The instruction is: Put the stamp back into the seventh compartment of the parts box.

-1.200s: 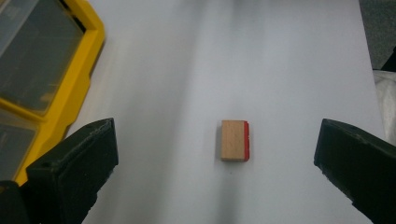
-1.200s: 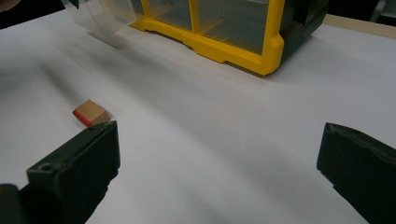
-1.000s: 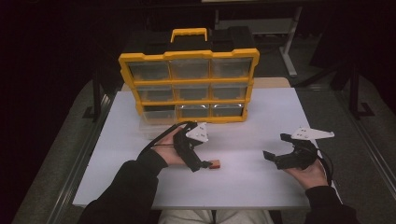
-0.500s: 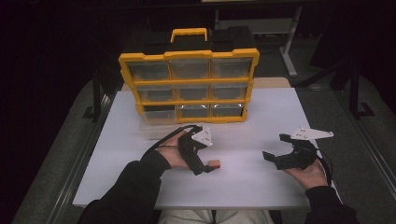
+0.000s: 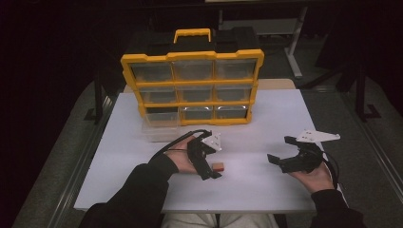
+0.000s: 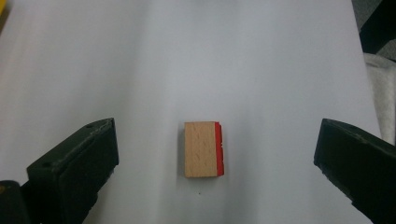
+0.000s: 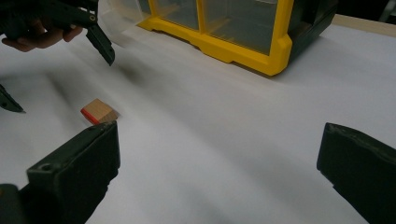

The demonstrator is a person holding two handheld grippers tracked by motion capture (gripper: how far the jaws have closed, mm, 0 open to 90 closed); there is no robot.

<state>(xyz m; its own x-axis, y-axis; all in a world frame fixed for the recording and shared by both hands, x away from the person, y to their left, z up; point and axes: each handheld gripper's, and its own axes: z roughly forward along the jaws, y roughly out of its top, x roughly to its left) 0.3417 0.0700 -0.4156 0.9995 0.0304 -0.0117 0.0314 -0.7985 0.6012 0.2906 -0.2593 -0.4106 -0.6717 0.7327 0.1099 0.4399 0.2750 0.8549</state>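
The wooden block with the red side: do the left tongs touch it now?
Apart. In the left gripper view the wooden block lies on the white table midway between the open left tongs, with bare table showing on both sides of it.

1. The high view looks forward and down from above the person's side, taking in the whole table with the organizer at its far edge.
2. The left gripper view looks almost straight down at the table from close by, with the block centred between the wide-apart jaws.
3. The right gripper view sits low and close to the table, facing left and far, towards the organizer.
4. All three views share the block and the table around it.
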